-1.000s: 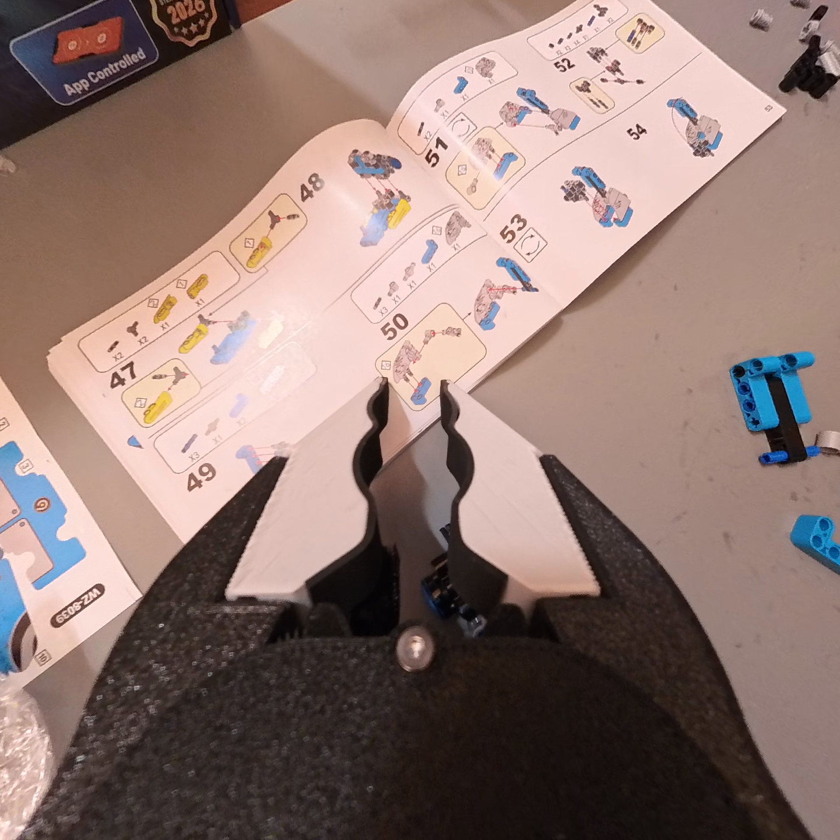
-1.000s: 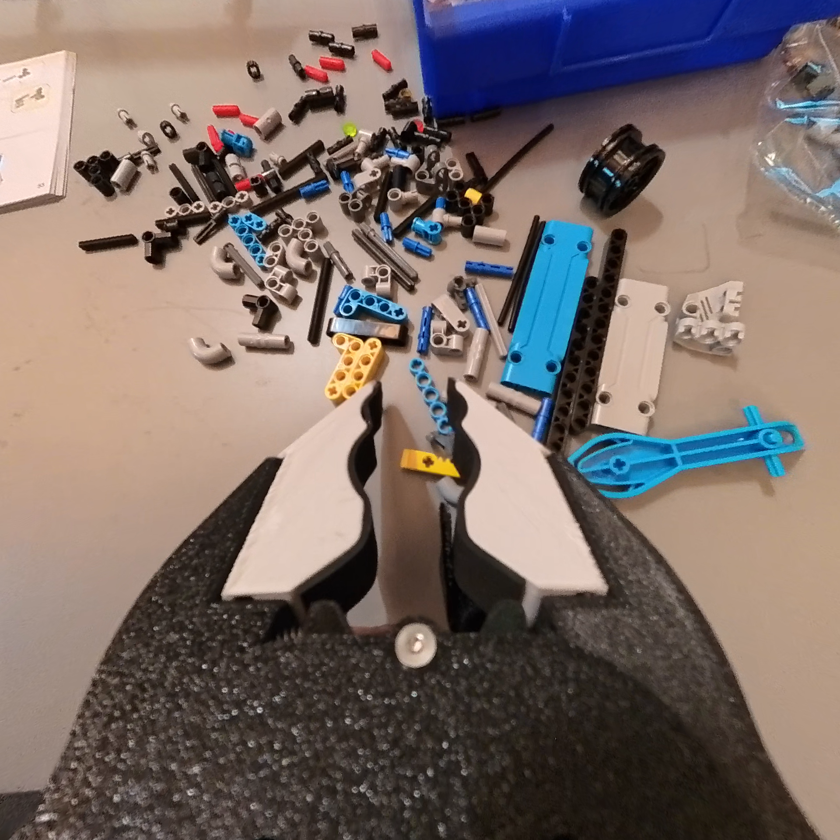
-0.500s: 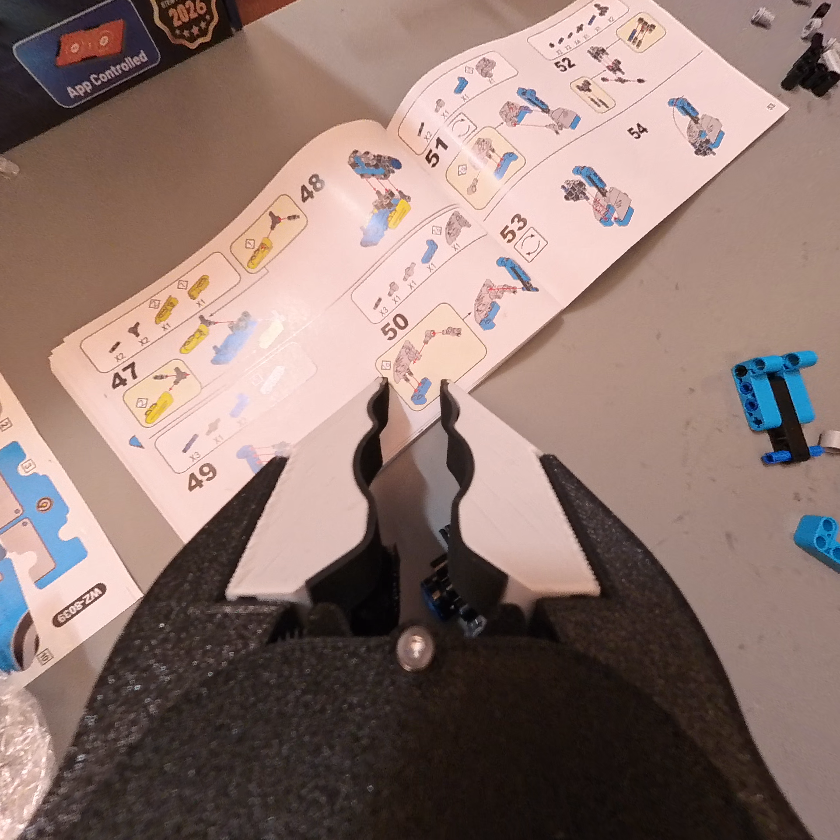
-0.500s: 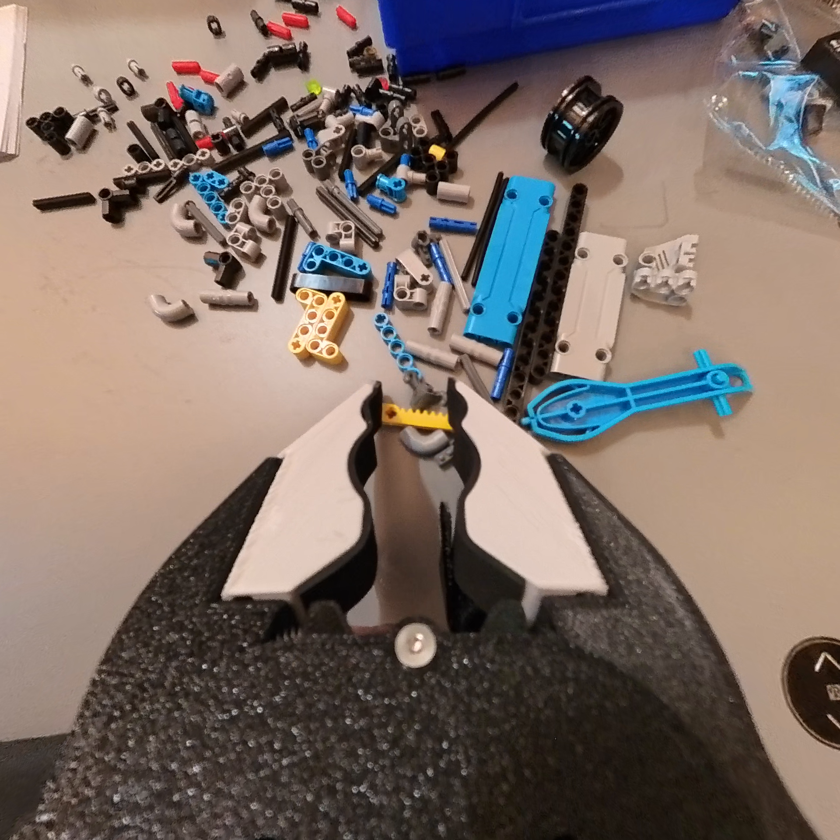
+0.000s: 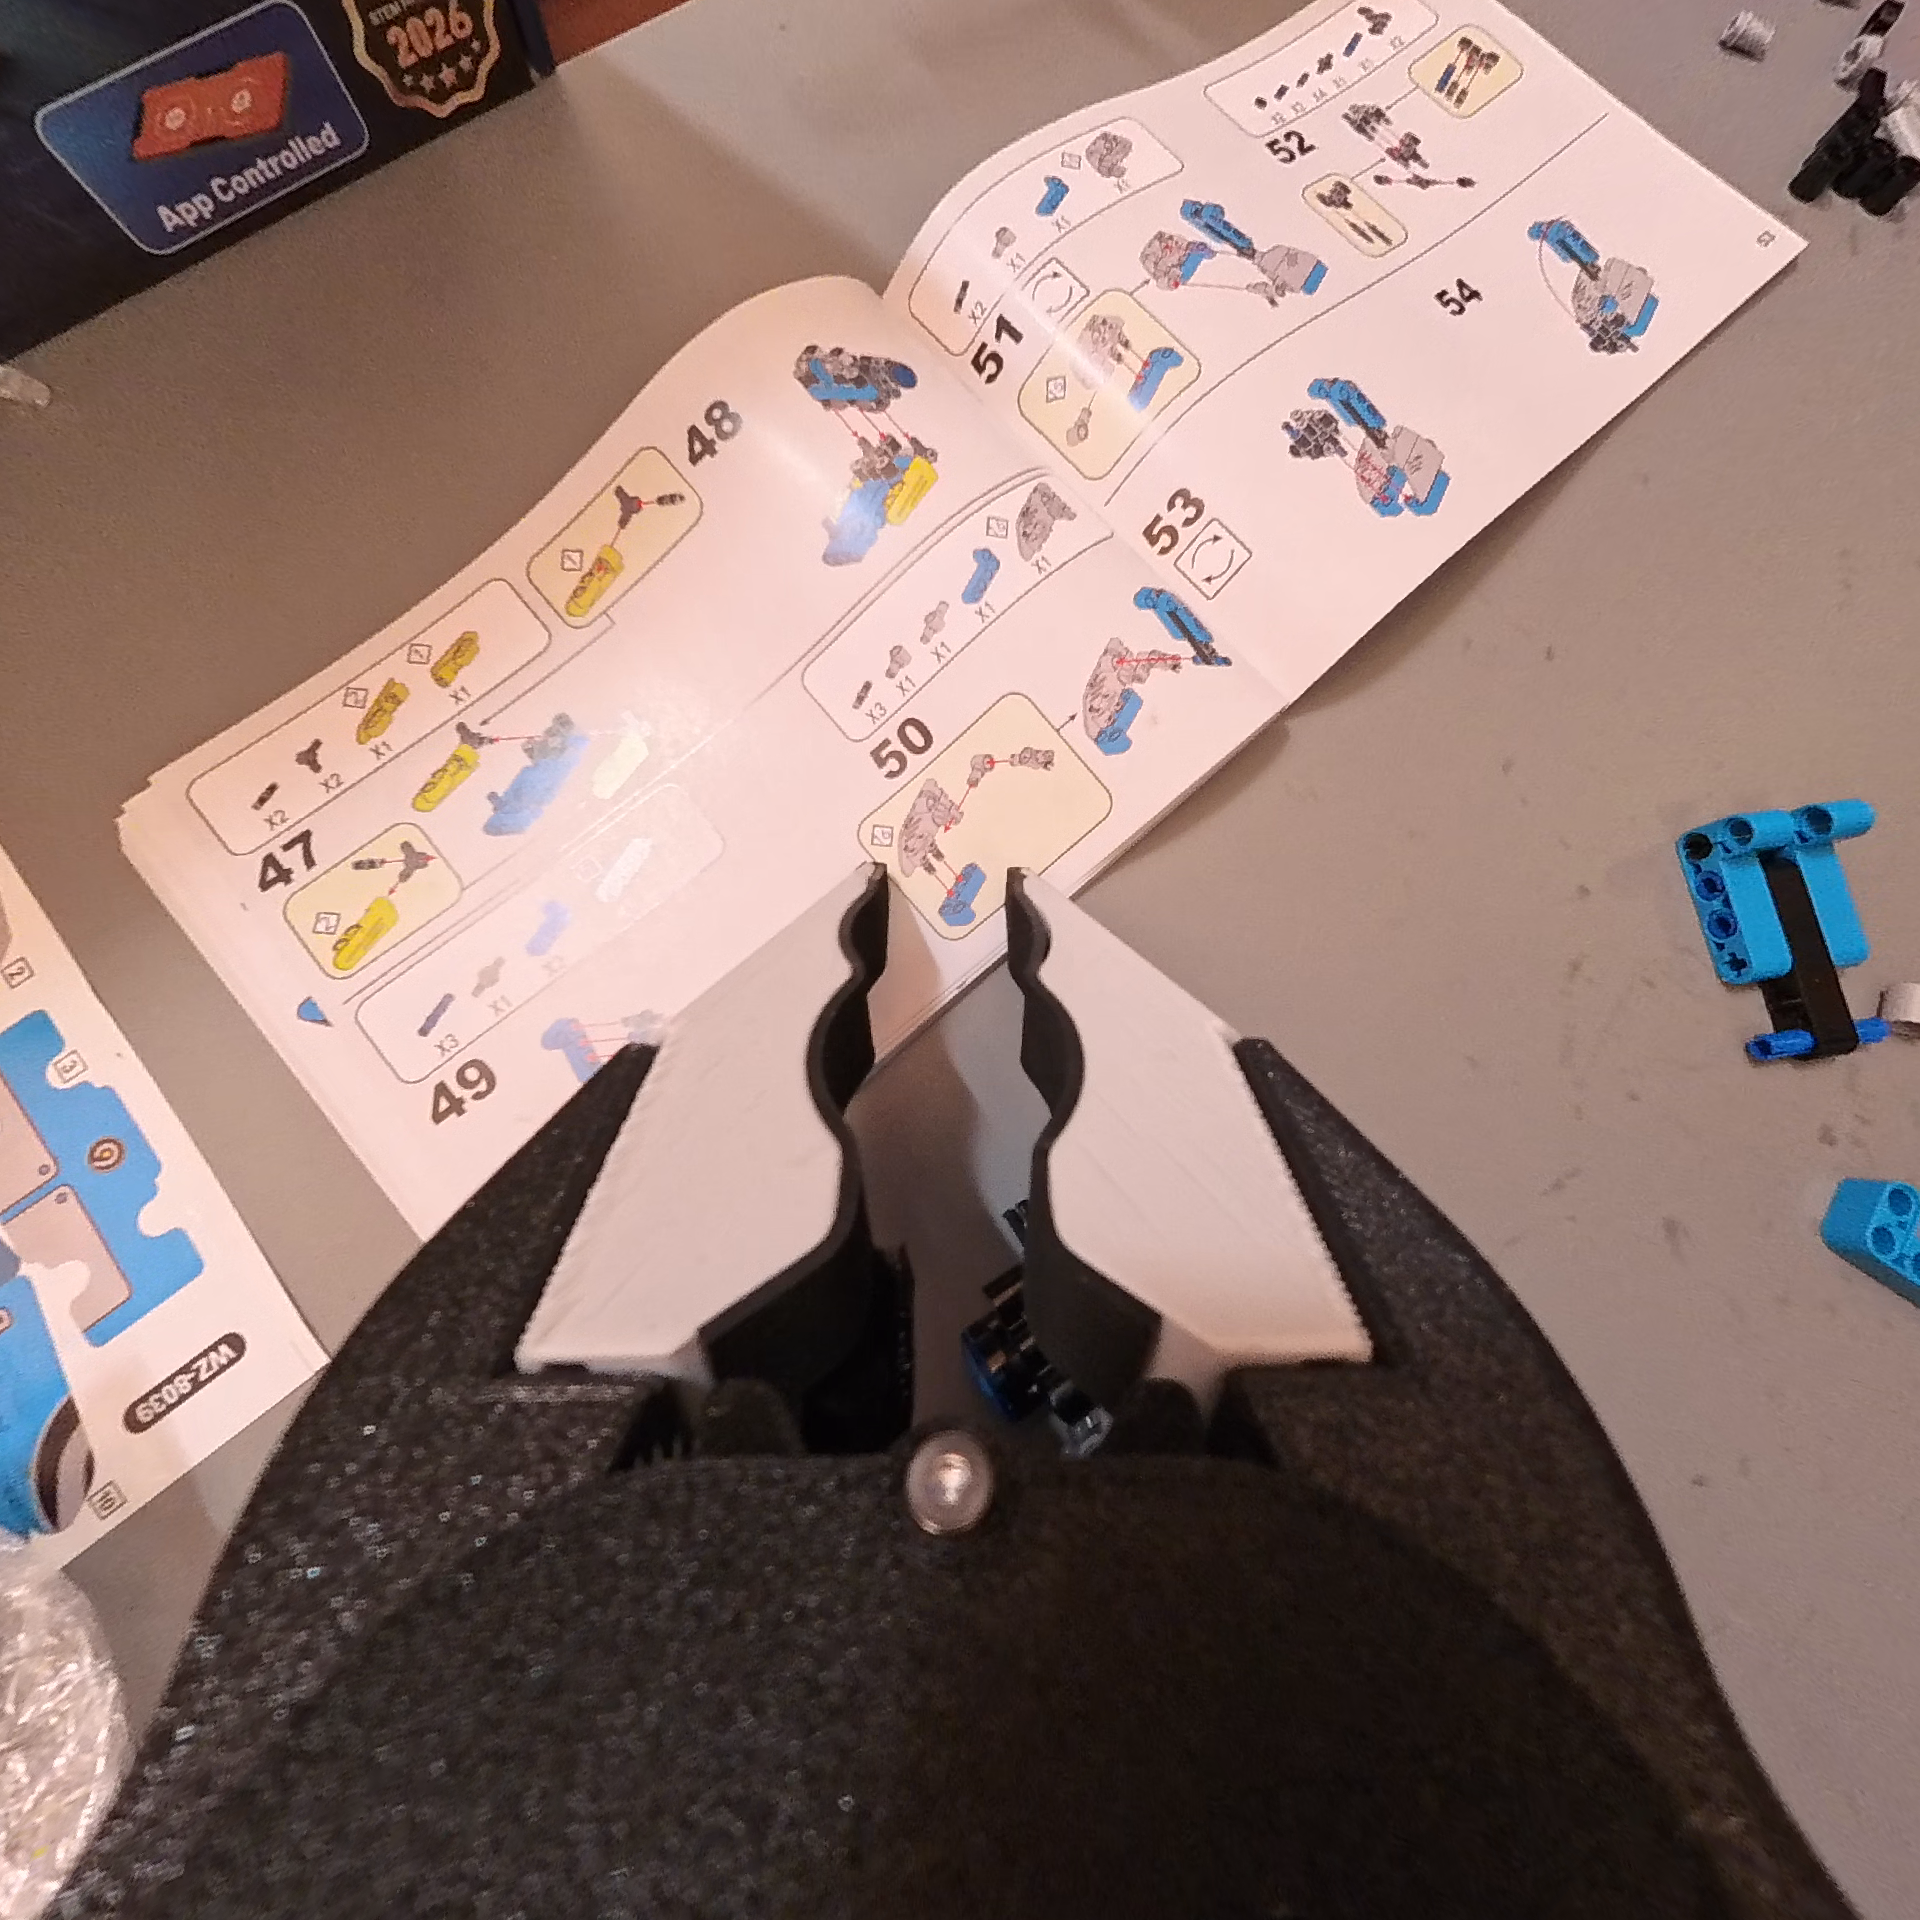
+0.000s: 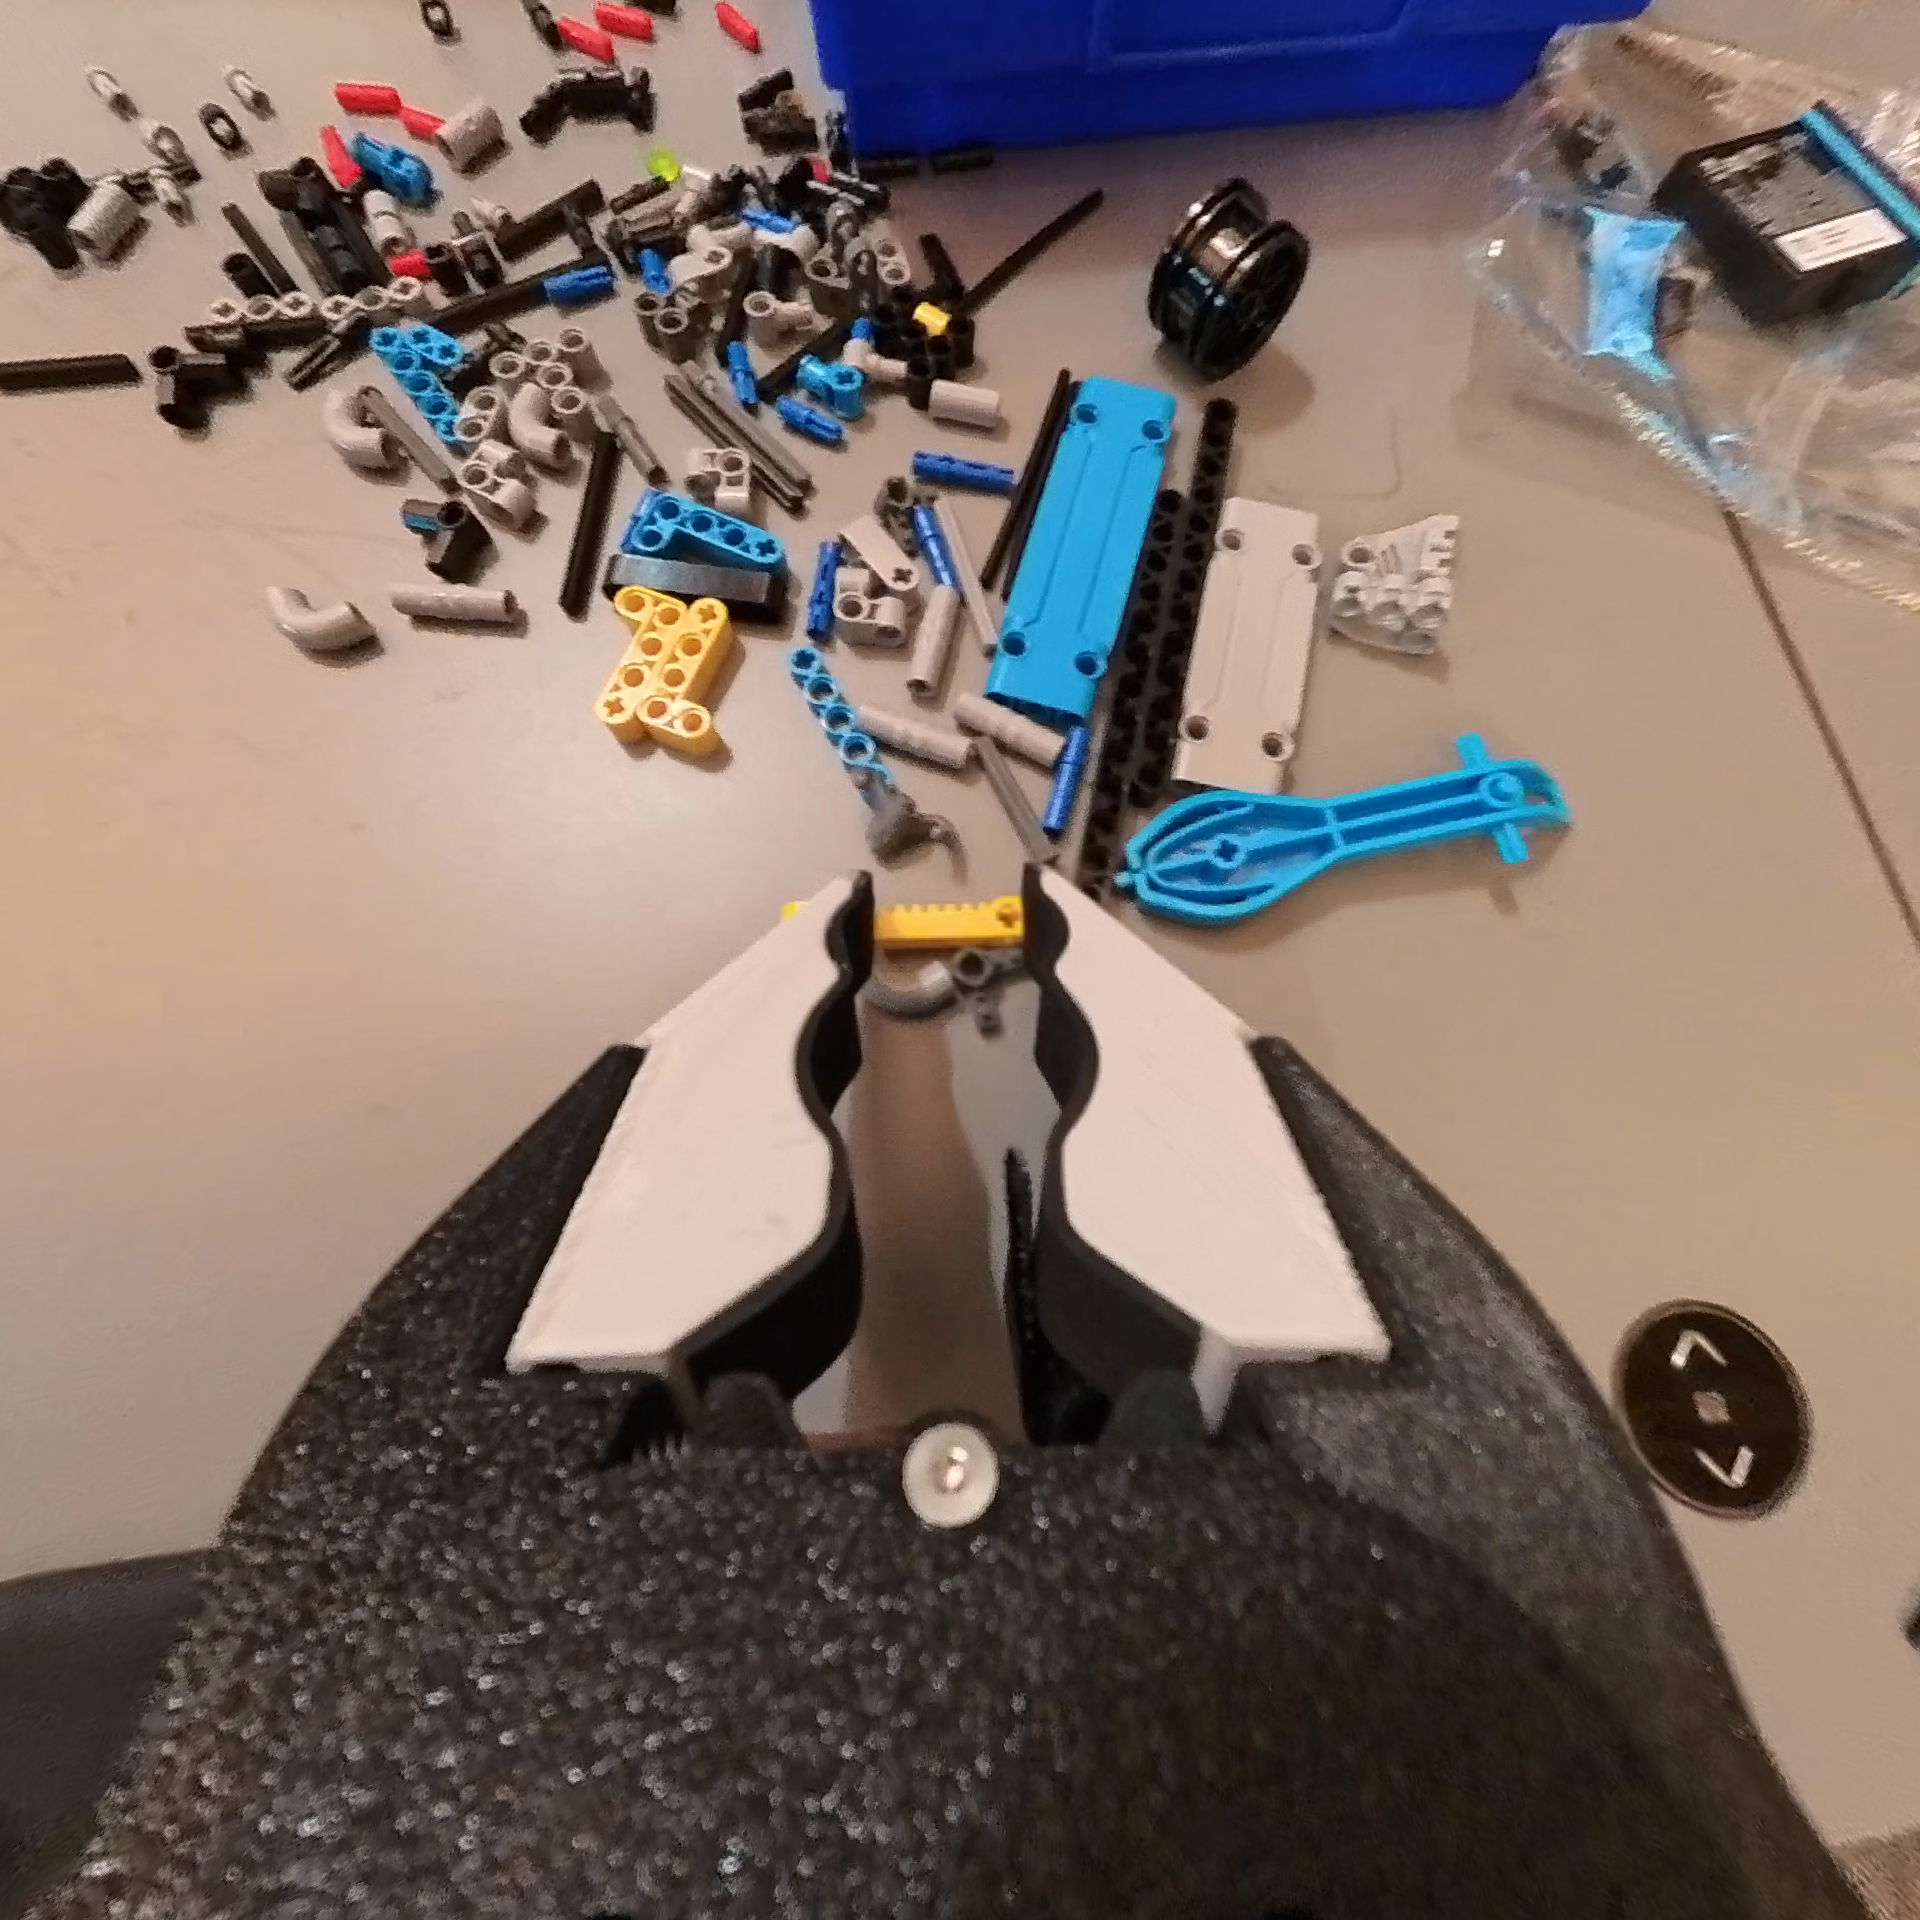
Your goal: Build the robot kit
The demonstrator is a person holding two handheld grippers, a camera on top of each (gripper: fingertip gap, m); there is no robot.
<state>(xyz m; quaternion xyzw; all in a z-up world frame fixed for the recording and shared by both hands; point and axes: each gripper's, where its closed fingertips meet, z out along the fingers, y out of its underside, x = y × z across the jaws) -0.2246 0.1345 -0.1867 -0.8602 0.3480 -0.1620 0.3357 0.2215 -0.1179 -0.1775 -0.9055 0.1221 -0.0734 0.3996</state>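
In the right wrist view my right gripper (image 6: 945,894) is open just above the grey table. A yellow toothed rack piece (image 6: 945,922) lies crosswise at its fingertips, its left end hidden behind the left finger. A grey curved piece (image 6: 914,992) and a small grey connector (image 6: 982,971) lie between the fingers. In the left wrist view my left gripper (image 5: 945,883) is open over the near edge of an open instruction booklet (image 5: 727,520). A small black and blue part (image 5: 1013,1351) shows deep by its right finger; I cannot tell if it is held.
Beyond the right gripper lie several loose parts: a yellow beam (image 6: 665,665), blue panel (image 6: 1086,551), grey panel (image 6: 1247,644), blue paddle-shaped piece (image 6: 1340,831), black wheel (image 6: 1226,275), a blue bin (image 6: 1195,73) and plastic bag (image 6: 1766,260). Right of the left gripper sits a blue-black assembly (image 5: 1766,904); a sticker sheet (image 5: 83,1143) lies left. Tip to tip, the grippers are about 50 cm apart.
My right gripper has drawn back from the pile of parts, so the yellow rack piece went from between the fingers to the fingertips. Its gap is unchanged. The left gripper has barely moved.
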